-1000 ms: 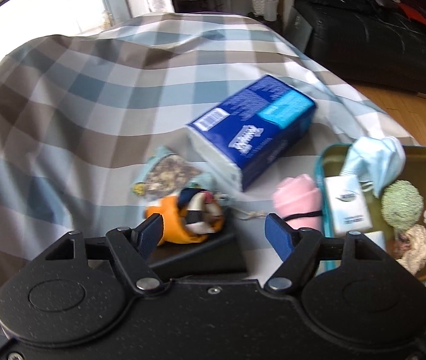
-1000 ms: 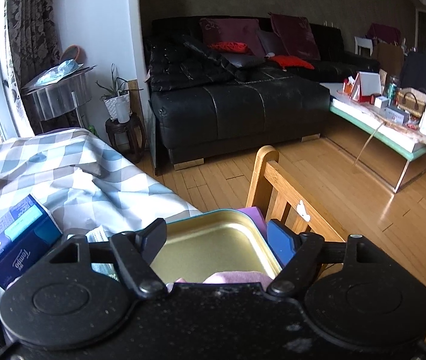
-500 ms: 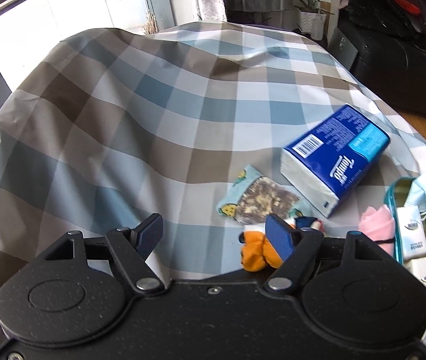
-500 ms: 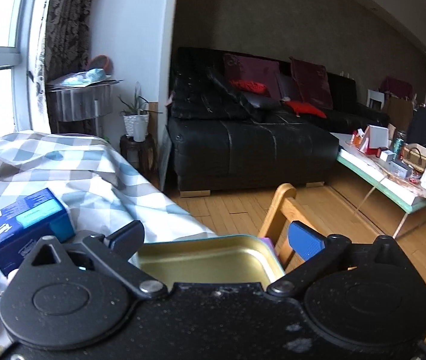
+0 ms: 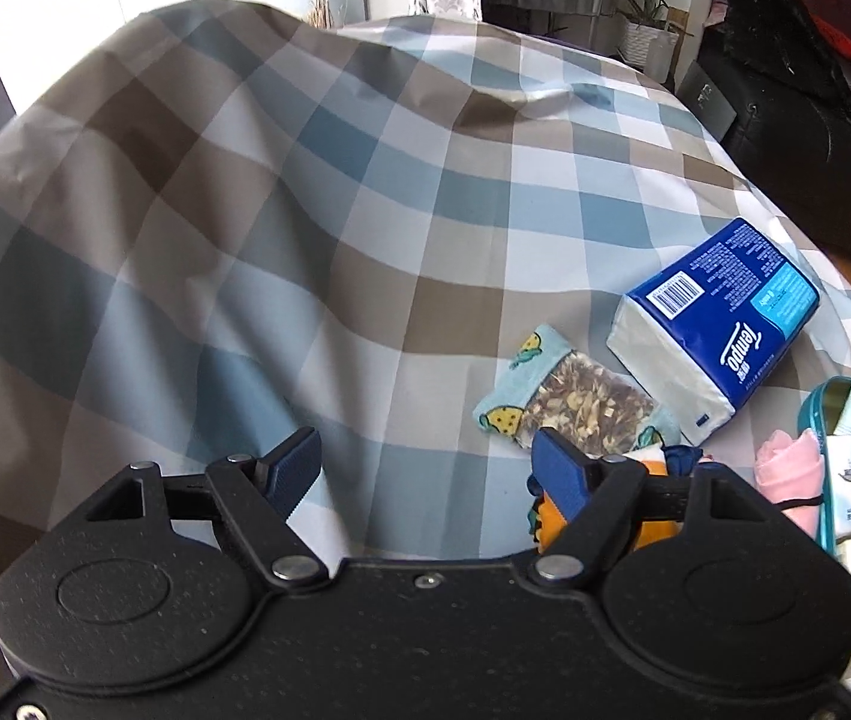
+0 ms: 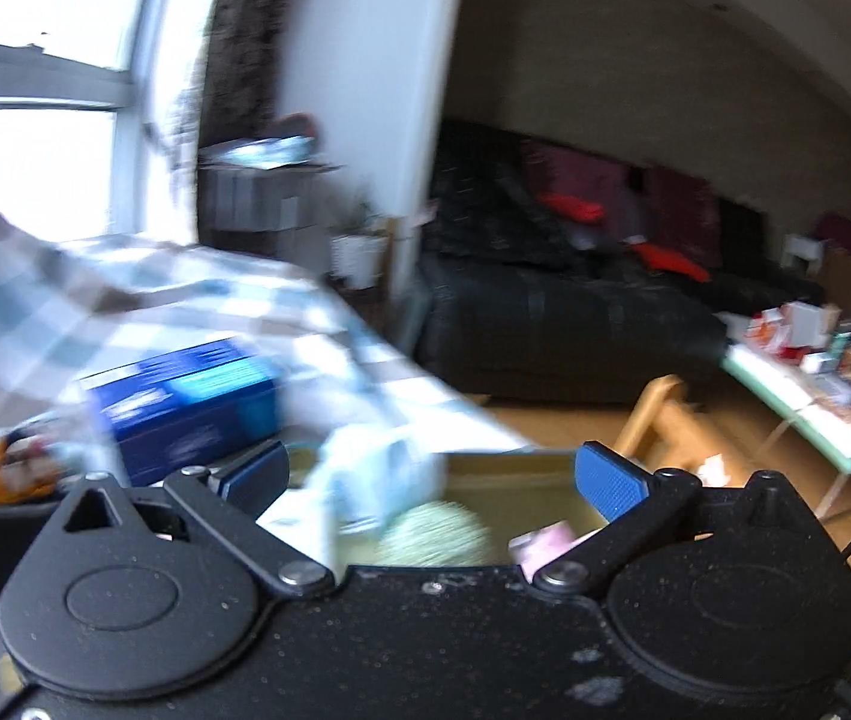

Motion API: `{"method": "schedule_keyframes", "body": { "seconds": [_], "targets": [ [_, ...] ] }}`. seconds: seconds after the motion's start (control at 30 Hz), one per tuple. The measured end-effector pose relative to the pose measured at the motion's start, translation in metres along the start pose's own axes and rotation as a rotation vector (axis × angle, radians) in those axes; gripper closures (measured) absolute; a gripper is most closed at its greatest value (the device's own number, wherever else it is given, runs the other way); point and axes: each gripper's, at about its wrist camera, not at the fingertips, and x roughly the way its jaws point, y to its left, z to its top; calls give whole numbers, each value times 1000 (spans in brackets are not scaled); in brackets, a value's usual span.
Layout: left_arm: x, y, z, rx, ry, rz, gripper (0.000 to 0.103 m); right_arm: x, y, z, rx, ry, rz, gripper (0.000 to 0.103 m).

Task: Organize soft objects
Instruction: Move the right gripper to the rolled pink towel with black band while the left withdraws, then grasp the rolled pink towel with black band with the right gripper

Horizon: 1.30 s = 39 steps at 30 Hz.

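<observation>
Left gripper (image 5: 425, 465) gapes over bare checked cloth (image 5: 317, 210); right gripper (image 6: 434, 480), also apart, hangs above the tray (image 6: 509, 474).

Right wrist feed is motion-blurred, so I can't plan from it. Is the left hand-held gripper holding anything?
Observer: No. The left hand-held gripper is open and empty, above the checked cloth.
Operator: What's outside the tray besides the blue pack?
Observer: A snack pouch with a clear window lies beside the tissue pack.
Operator: Anything near the tray edge?
Observer: A pink cloth roll lies just outside the tray rim, against it.
</observation>
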Motion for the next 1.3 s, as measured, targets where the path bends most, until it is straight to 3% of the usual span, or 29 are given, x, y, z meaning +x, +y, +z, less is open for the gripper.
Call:
{"method": "schedule_keyframes", "body": {
  "seconds": [0.17, 0.33, 0.5, 0.63, 0.8, 1.1, 1.3],
  "targets": [
    [-2, 6, 0, -38, 7, -33, 30, -15, 42, -8, 9, 98, 161, 6],
    [-11, 8, 0, -52, -2, -70, 30, -12, 86, -17, -115, 170, 244, 12],
    [-17, 16, 3, -85, -12, -95, 30, 13, 108, -7, -233, 197, 248, 21],
    [-20, 20, 5, -107, -22, -106, 30, 50, 107, 5, -253, 265, 242, 34],
    [-23, 16, 5, -88, -49, -83, 30, 83, 111, 7, -269, 320, 208, 43],
    [-18, 16, 6, -90, -34, -75, 29, 99, 136, -6, -399, 344, 203, 54],
    [-18, 16, 6, -89, -32, -78, 29, 107, 138, -8, -365, 382, 223, 68]
  ]
}}
